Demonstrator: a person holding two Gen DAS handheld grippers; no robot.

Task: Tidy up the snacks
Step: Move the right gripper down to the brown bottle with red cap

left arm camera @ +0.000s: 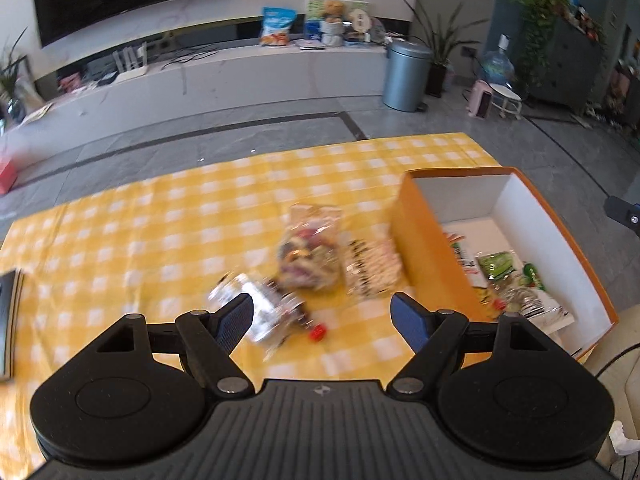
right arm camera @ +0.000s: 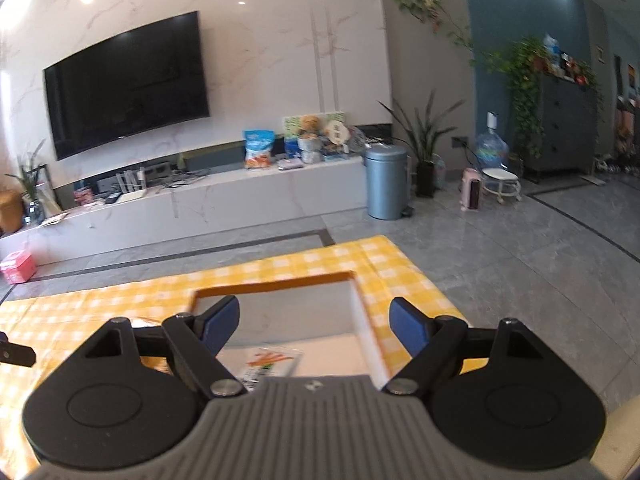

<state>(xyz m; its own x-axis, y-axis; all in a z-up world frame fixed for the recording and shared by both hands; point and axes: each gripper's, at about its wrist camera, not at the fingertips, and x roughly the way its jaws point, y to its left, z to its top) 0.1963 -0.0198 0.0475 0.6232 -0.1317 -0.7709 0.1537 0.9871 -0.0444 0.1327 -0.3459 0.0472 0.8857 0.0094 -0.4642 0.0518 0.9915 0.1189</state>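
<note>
On checkered cloth (left arm camera: 160,216), 3 snack bags (left arm camera: 308,256), orange box (left arm camera: 424,248), both tongs released, empty.

Left hand-held gripper (left arm camera: 322,318) gapes empty above 3 blurred snack packets (left arm camera: 310,258) beside the orange box (left arm camera: 434,252).

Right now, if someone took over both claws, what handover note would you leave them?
Left claw: open, empty, over the yellow checked cloth.
Right claw: open, empty, above the orange box.
Done: several snack packets already lie in the box.
Left: three clear bags outside it, the mixed-snack bag, the white-sweets bag beside the box wall, and the nearest bag by the left claw. The view is blurred, so contents are uncertain.
</note>
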